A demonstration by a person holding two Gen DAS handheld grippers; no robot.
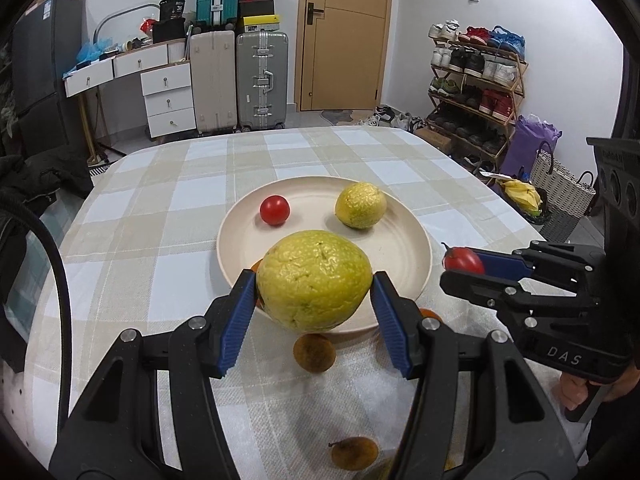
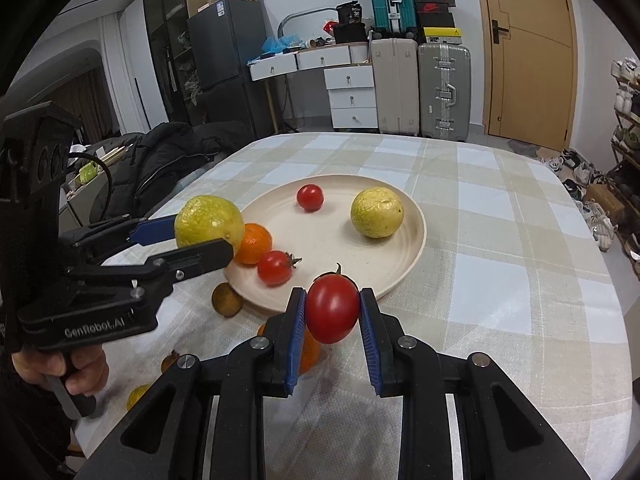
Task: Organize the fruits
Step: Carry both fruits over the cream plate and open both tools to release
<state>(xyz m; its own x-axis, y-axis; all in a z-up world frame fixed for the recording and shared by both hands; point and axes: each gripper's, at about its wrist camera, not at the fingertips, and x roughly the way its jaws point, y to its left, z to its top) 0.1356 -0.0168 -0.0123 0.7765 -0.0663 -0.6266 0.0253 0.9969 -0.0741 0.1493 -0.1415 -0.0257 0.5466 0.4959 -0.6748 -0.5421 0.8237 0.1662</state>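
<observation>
My left gripper [image 1: 314, 282] is shut on a large yellow-green citrus fruit [image 1: 314, 280], held over the near rim of a beige plate [image 1: 400, 248]. The right wrist view shows that fruit [image 2: 209, 221] at the plate's left edge, in the left gripper [image 2: 204, 236]. My right gripper [image 2: 332, 302] is shut on a red tomato [image 2: 332, 308], just above the plate's [image 2: 340, 240] near rim. Lying on the plate are a small tomato [image 2: 310, 197], a second yellow-green fruit [image 2: 377, 212], an orange [image 2: 253, 243] and a stemmed tomato [image 2: 275, 267].
On the checked tablecloth [image 2: 500, 280] near the plate lie a brown round fruit [image 2: 227, 299], an orange [image 2: 310, 354] under my right fingers, and smaller fruits [image 2: 138, 396] at the near left. A dark jacket [image 2: 168, 160] lies beyond the table's left edge. A hand [image 2: 76, 372] grips the left handle.
</observation>
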